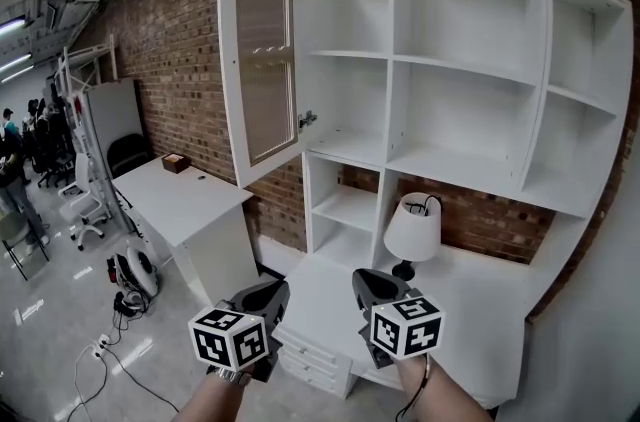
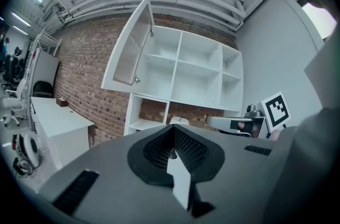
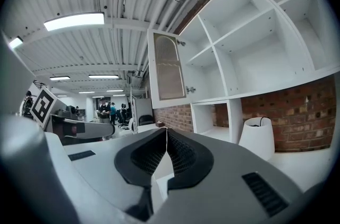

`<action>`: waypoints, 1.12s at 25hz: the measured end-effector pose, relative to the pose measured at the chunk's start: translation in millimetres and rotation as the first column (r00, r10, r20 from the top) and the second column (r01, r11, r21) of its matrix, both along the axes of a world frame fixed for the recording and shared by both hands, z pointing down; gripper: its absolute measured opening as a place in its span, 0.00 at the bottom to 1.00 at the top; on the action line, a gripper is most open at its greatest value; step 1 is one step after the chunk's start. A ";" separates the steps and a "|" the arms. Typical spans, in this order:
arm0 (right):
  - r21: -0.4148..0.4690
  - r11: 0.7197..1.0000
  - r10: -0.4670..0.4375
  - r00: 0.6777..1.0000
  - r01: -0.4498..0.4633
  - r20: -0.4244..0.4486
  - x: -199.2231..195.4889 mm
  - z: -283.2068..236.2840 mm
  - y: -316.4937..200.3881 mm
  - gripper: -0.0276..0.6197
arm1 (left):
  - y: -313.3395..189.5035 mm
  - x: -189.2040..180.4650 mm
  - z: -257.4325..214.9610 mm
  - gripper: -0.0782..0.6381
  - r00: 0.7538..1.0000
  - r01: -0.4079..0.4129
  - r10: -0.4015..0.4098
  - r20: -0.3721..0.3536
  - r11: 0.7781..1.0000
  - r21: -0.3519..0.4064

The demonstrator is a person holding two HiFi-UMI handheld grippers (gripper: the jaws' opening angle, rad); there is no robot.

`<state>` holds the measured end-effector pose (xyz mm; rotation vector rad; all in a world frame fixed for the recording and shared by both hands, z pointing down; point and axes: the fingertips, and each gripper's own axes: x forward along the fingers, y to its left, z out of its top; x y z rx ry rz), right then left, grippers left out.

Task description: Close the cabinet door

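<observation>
Cabinet door (image 1: 262, 60): swung wide open at the upper left of the white shelf unit (image 1: 470, 70), hinged along its right edge (arched ribbed pane in a white frame).
Shelf unit: set against the brick wall (image 1: 170, 60).
Table lamp (image 1: 412, 228): upright on the white desktop (image 1: 470, 310) under the shelves.
Left gripper (image 1: 264, 294): low in front, well apart from the door, jaws pressed together on nothing.
Right gripper (image 1: 376, 283): beside the left one, near the lamp, jaws likewise closed and empty.

Far-off people (image 3: 109, 110), too small for detail
</observation>
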<state>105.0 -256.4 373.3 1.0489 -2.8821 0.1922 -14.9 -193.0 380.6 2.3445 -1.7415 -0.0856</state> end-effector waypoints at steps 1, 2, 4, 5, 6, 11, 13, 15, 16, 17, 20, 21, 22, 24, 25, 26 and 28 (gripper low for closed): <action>0.000 1.000 0.007 1.000 -0.007 0.001 -10.2 -0.4 -5.1 0.08 | -6.0 -9.8 1.3 0.12 1.000 -0.009 0.009 0.001 1.000 -0.004; -0.001 1.000 0.014 1.000 -0.014 0.004 -20.9 -0.8 -10.1 0.08 | -11.9 -20.0 2.5 0.12 1.000 -0.017 0.017 0.002 1.000 -0.008; -0.006 1.000 0.027 1.000 -0.027 0.013 -43.2 -1.2 -19.6 0.08 | -23.7 -41.5 3.3 0.12 0.999 -0.033 0.033 0.005 0.999 -0.015; -0.007 0.999 0.034 0.999 -0.033 0.017 -54.9 -1.5 -24.0 0.08 | -29.5 -52.4 2.6 0.12 0.999 -0.041 0.041 0.007 0.999 -0.016; -0.006 0.999 0.041 0.999 -0.040 0.021 -66.8 -2.1 -28.3 0.09 | -35.2 -63.6 1.5 0.12 0.999 -0.047 0.047 0.008 0.999 -0.014; 0.001 0.998 0.068 0.997 -0.068 0.036 -128.0 -5.7 -49.7 0.09 | -61.1 -118.5 -2.0 0.12 0.997 -0.073 0.073 -0.002 0.997 -0.008; -0.001 0.997 0.073 0.997 -0.073 0.037 -151.4 -4.8 -55.7 0.09 | -66.8 -138.0 0.9 0.12 0.996 -0.084 0.084 -0.006 0.996 -0.011; 0.001 0.997 0.075 0.996 -0.075 0.039 -175.3 -4.5 -61.0 0.09 | -70.9 -157.7 4.3 0.12 0.996 -0.093 0.093 -0.009 0.996 -0.013; 0.002 0.997 0.076 0.996 -0.076 0.040 -187.7 -4.8 -63.5 0.10 | -72.7 -167.7 5.7 0.12 0.995 -0.097 0.097 -0.009 0.995 -0.014; 0.003 0.997 0.076 0.996 -0.076 0.039 -200.3 -5.2 -65.8 0.11 | -74.2 -177.8 6.8 0.12 0.995 -0.100 0.100 -0.010 0.995 -0.015; 0.008 0.997 0.075 0.997 -0.076 0.028 -239.1 -6.2 -72.0 0.22 | -76.2 -207.4 10.2 0.12 0.994 -0.107 0.106 -0.014 0.994 -0.015; 0.010 0.997 0.076 0.997 -0.077 0.025 -251.4 -6.8 -74.6 0.22 | -76.2 -216.3 12.1 0.12 0.994 -0.109 0.109 -0.016 0.994 -0.015; 0.014 0.997 0.080 0.997 -0.080 0.024 -263.0 -8.2 -78.0 0.23 | -76.2 -224.5 14.4 0.12 0.994 -0.112 0.112 -0.018 0.994 -0.016; 0.023 0.995 0.093 0.995 -0.094 0.029 -284.0 -13.7 -86.9 0.26 | -76.2 -238.8 18.9 0.12 0.993 -0.119 0.119 -0.020 0.993 -0.017; 0.029 0.994 0.103 0.994 -0.104 0.033 -293.2 -17.7 -91.9 0.28 | -76.2 -244.5 20.8 0.12 0.992 -0.123 0.123 -0.021 0.992 -0.017; 0.036 0.992 0.116 0.993 -0.117 0.037 -301.5 -21.7 -97.2 0.29 | -76.4 -249.3 22.3 0.12 0.992 -0.127 0.127 -0.020 0.992 -0.017; 0.049 0.988 0.146 0.988 -0.148 0.044 -316.2 -29.2 -108.9 0.30 | -77.3 -257.0 24.3 0.12 0.991 -0.136 0.135 -0.018 0.991 -0.017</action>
